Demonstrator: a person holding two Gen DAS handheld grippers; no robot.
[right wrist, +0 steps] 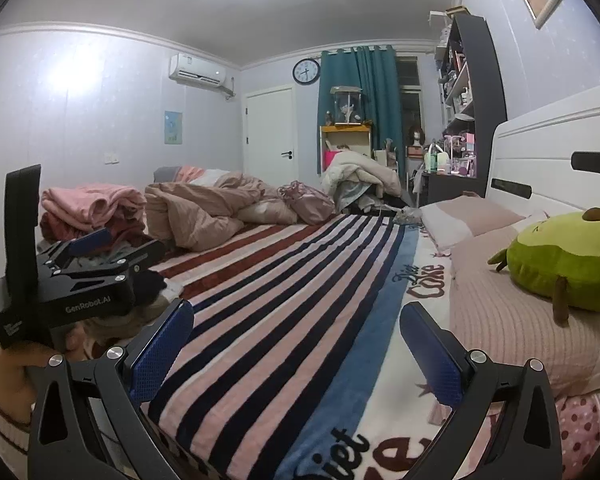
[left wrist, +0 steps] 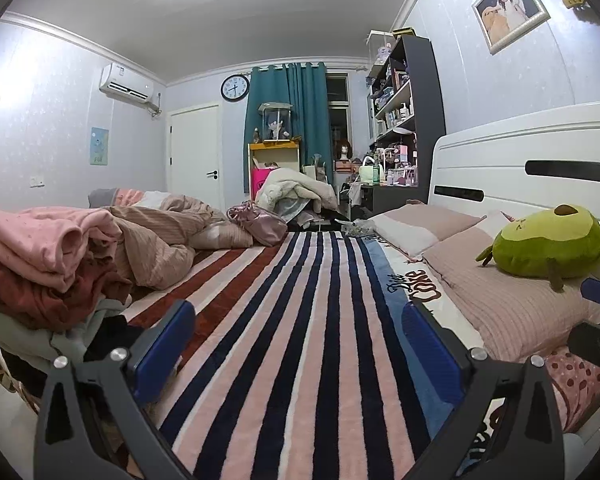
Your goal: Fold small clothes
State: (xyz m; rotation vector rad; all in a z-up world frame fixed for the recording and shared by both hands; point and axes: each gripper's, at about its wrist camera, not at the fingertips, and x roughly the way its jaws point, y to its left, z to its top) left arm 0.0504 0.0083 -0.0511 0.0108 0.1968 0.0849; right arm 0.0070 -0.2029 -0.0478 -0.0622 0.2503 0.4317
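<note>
Through my left wrist camera, my left gripper (left wrist: 298, 342) has its two blue-padded fingers (left wrist: 162, 350) spread wide with nothing between them, hovering low over the striped blanket (left wrist: 300, 320), whose stripes run away from me toward the far end of the bed. The pile of clothes (left wrist: 48, 264) sits at the left edge of the bed, just beside my left finger: a pink folded piece on top, a dark red one under it, a pale grey-green one at the bottom, their long sides lying across the stripes. The lower left part of the pile is cut off by the rim of the picture and by my finger, so I cannot tell how many pieces it holds. A rumpled beige quilt (left wrist: 168, 236) lies beyond it, and a green plush toy (left wrist: 552, 244) rests on the pillows (left wrist: 512, 300) by the headboard, at the right edge. Through my right wrist camera, my right gripper (right wrist: 296, 344) is also spread wide and empty above the blanket (right wrist: 292, 280). At the left edge I see my left gripper (right wrist: 116, 246) from the side, pointing toward the clothes pile (right wrist: 92, 208), which it partly hides. Whether it touches the clothes I cannot tell. The quilt (right wrist: 212, 208) lies beside the pile, and the plush toy (right wrist: 568, 260) on the pillows (right wrist: 512, 320).
</note>
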